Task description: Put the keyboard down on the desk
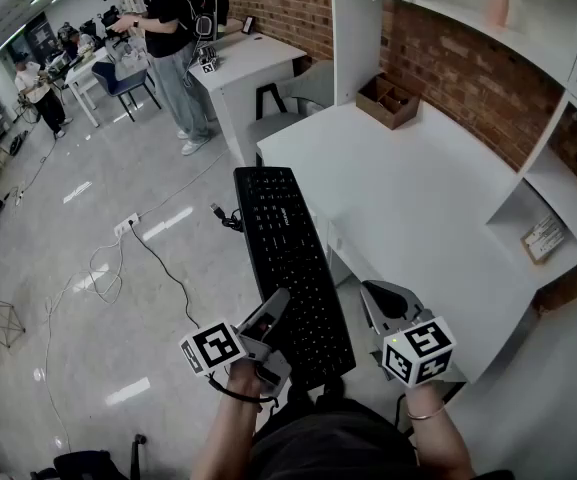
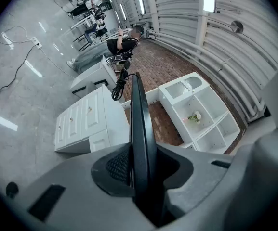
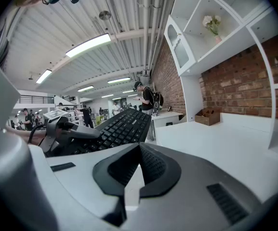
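A black keyboard (image 1: 288, 258) hangs lengthwise in the air along the left edge of the white desk (image 1: 418, 188), its far end over the desk's corner. My left gripper (image 1: 283, 306) is shut on its near left edge. In the left gripper view the keyboard (image 2: 139, 124) runs edge-on out from between the pads (image 2: 114, 165). My right gripper (image 1: 380, 303) hovers by the desk's near corner, just right of the keyboard, jaws shut with nothing in them. In the right gripper view the keyboard (image 3: 122, 125) lies to the left and the desk (image 3: 216, 143) to the right.
A wooden box (image 1: 388, 100) stands at the desk's back by the brick wall. A small card (image 1: 543, 238) lies in the shelf compartment at right. The keyboard's cable (image 1: 226, 218) dangles over the floor. A person (image 1: 173, 38) stands by another white desk (image 1: 253, 63).
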### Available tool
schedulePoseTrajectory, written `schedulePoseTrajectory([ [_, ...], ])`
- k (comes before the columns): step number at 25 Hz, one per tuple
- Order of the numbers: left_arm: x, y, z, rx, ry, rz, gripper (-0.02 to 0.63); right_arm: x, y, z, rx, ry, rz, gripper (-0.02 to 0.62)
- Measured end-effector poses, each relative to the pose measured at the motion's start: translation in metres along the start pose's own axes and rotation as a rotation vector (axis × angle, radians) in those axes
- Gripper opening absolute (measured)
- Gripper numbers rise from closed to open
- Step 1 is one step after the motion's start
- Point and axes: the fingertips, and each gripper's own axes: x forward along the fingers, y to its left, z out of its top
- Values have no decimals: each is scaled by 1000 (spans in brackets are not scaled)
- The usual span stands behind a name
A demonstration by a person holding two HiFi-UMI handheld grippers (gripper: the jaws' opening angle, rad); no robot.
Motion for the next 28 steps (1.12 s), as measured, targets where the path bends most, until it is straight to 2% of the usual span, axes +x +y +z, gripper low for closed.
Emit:
schedulePoseTrajectory([
  [11,6,2,13,37,15,-1,104,13,7,-1,-11,30,1,5],
  [20,4,-6,11,12,13,4,104,8,6,0,29,25,6,5],
  [24,1,-11,4,-19,1,-27,104,2,7,-4,28,35,1,6],
  [28,-15,-15,-8,-3,-2,-2,104,-17,17,1,27,15,6,5],
])
